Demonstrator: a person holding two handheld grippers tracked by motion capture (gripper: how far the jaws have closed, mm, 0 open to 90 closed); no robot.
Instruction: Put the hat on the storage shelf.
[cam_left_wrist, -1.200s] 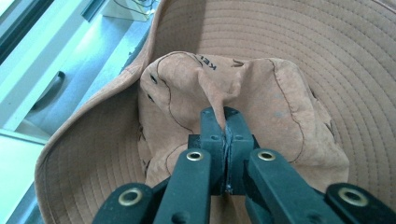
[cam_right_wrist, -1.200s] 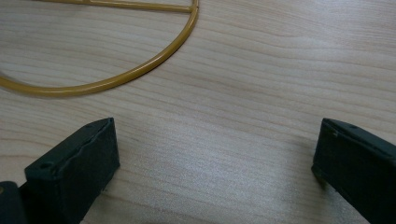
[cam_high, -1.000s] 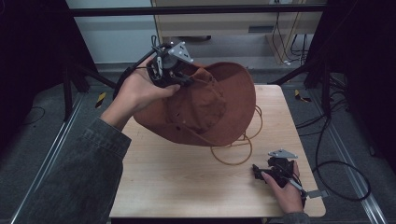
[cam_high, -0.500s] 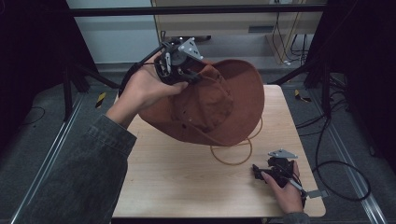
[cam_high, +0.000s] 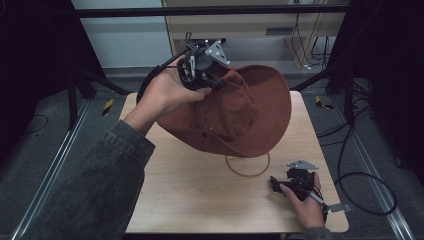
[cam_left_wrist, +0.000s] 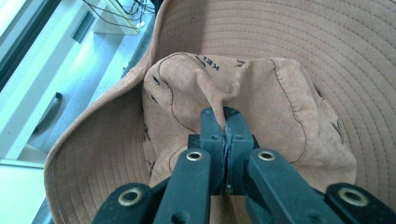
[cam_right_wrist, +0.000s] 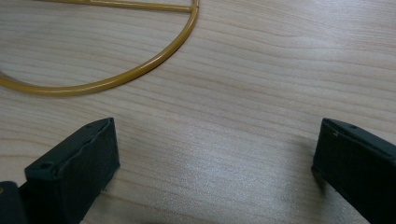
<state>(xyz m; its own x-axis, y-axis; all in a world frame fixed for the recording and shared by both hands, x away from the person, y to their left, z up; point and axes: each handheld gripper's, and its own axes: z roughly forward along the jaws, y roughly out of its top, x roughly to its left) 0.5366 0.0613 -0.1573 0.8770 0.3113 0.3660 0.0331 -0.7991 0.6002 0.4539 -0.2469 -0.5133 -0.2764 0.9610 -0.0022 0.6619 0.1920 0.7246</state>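
Observation:
A brown wide-brimmed hat (cam_high: 240, 112) hangs tilted above the back of the wooden table (cam_high: 200, 195), its lower brim near the tabletop. My left gripper (cam_high: 212, 80) is shut on a pinch of the hat's crown fabric (cam_left_wrist: 224, 93), with the brim (cam_left_wrist: 289, 32) spreading behind it in the left gripper view. A thin yellow wire ring (cam_high: 247, 167) lies on the table under the hat; its arc (cam_right_wrist: 116, 74) runs across the top left of the right gripper view. My right gripper (cam_high: 280, 184) rests low on the table's front right, open, nothing between its fingers (cam_right_wrist: 74, 172).
A person's left forearm in a grey-green sleeve (cam_high: 100, 185) reaches in over the table's left side. Black frame bars (cam_high: 200, 10) and a cabinet stand behind the table. Cables (cam_high: 360, 175) trail on the floor to the right.
My left gripper has lifted the hat higher and carried it a little to the right, turning its brim more upright. The right gripper has stayed put.

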